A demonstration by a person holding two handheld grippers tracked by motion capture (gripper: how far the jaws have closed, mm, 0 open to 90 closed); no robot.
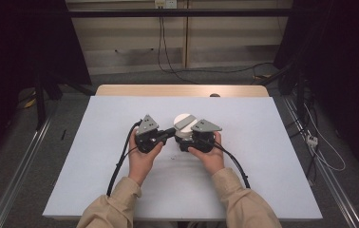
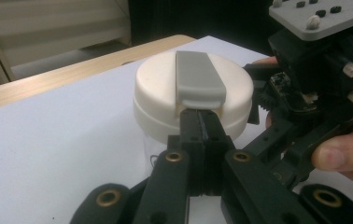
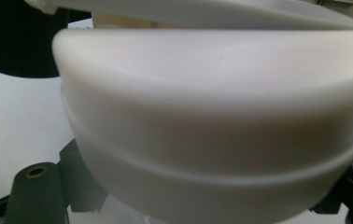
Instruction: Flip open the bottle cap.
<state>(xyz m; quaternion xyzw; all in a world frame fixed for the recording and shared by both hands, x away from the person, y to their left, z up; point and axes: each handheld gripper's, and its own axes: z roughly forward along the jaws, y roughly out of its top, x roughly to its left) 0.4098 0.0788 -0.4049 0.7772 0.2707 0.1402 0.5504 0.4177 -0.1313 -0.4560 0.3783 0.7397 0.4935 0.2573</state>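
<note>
Firmly pinned mid-tabletop point(image 1: 120, 190): clear jar with cream lid point(image 2: 193, 88), right gripper point(image 1: 193, 138) clamped round it.
Probably light, stiff, slippery; left gripper point(image 2: 202, 122), fully closed, noses under grey flip tab point(image 2: 198, 77), likely best purchase.

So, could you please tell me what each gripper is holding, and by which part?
The right gripper clasps the jar around its clear body, below the white lid. The left gripper is shut, tips at the grey flap's front edge; whether it pinches the flap is unclear.

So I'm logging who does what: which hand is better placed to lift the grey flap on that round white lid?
Left. Its tongs sit shut right under the grey flap of the round white lid, while the right tongs steady the container's side.
</note>
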